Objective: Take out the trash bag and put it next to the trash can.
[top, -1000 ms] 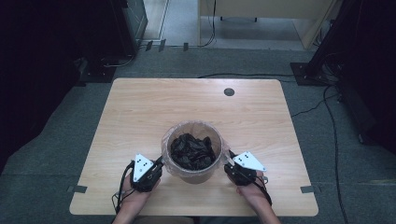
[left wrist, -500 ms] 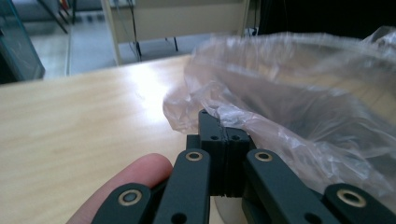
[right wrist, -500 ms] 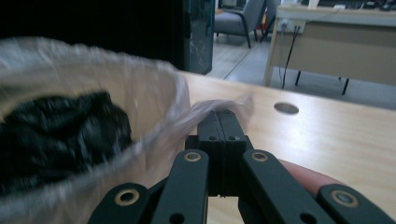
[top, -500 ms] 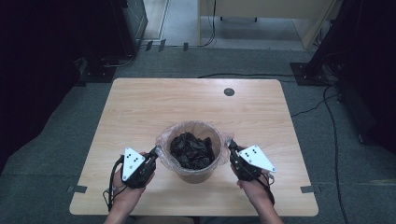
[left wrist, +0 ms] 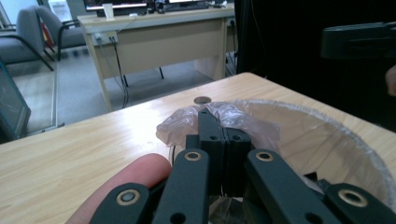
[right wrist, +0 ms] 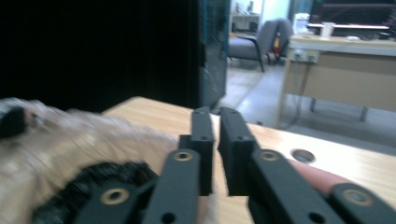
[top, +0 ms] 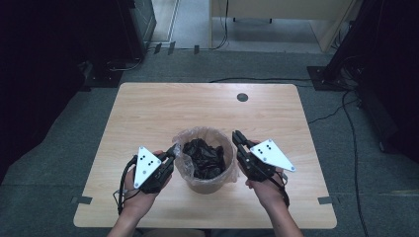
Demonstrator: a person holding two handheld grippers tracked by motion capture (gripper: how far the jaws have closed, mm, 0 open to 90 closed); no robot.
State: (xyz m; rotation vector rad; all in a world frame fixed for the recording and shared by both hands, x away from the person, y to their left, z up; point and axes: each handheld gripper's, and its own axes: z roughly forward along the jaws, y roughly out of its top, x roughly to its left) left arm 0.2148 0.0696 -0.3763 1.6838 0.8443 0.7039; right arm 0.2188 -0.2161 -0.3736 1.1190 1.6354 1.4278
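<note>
Lifting away, right hand-held gripper (top: 236,137) released liner (top: 184,159).

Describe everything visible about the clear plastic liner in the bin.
The clear plastic liner is thin, crinkled film draped over the rim of a small round tan bin near the table's front edge, with crumpled black material inside. In the left gripper view, the left hand-held gripper has its jaws shut on a bunched fold at the rim. The right hand-held gripper sits beside the opposite rim, jaws slightly apart.
</note>
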